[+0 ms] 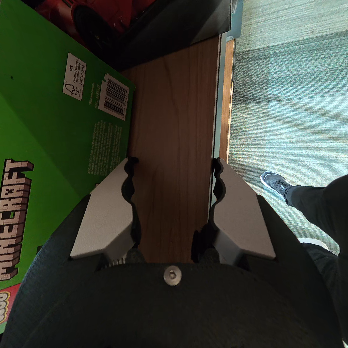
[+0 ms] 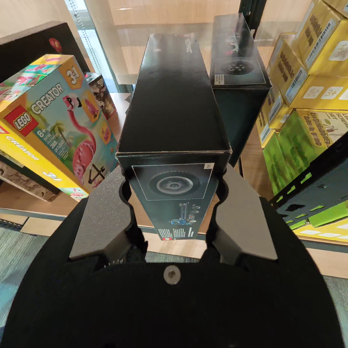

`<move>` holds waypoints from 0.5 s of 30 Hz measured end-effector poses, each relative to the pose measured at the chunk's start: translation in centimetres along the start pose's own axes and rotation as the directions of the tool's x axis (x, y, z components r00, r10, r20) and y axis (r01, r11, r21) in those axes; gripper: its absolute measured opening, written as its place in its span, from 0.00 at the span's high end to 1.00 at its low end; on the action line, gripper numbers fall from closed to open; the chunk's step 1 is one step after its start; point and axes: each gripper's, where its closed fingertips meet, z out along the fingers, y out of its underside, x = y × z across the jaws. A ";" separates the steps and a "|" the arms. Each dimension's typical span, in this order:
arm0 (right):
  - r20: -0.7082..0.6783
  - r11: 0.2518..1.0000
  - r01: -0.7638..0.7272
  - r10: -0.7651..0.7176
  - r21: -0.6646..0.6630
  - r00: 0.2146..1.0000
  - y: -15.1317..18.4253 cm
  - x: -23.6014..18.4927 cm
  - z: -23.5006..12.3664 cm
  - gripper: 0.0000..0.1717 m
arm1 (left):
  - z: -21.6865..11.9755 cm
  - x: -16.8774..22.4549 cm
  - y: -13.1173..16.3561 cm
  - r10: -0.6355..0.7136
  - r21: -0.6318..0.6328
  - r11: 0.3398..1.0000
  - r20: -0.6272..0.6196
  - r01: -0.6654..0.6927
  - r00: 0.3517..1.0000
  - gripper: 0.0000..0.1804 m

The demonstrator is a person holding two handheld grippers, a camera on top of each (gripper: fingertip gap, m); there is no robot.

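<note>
The right gripper (image 2: 172, 180) has its jaws clamped on the near end of a long black box (image 2: 175, 113) lifted clear of the desk (image 2: 250, 169), while the left gripper (image 1: 174, 165) hangs wide and bare over wood beside a green box (image 1: 56, 113).

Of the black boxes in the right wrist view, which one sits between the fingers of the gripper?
The long black box with the wheel picture, between the right gripper fingers. The other black box stands behind it to the right.

green box (image 1: 47, 116) cut off by left edge, dark box (image 1: 150, 28) cropped at top; yellow boxes (image 2: 310, 62) blurred, running off right edge; black box (image 2: 175, 116) hides both fingertips' contact.
</note>
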 end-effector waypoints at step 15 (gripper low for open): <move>-0.099 0.978 -0.078 0.098 0.193 0.990 6.8 0.8 5.7 0.28 | 0.0 0.0 0.0 -0.001 0.000 1.000 0.001 0.001 1.000 0.52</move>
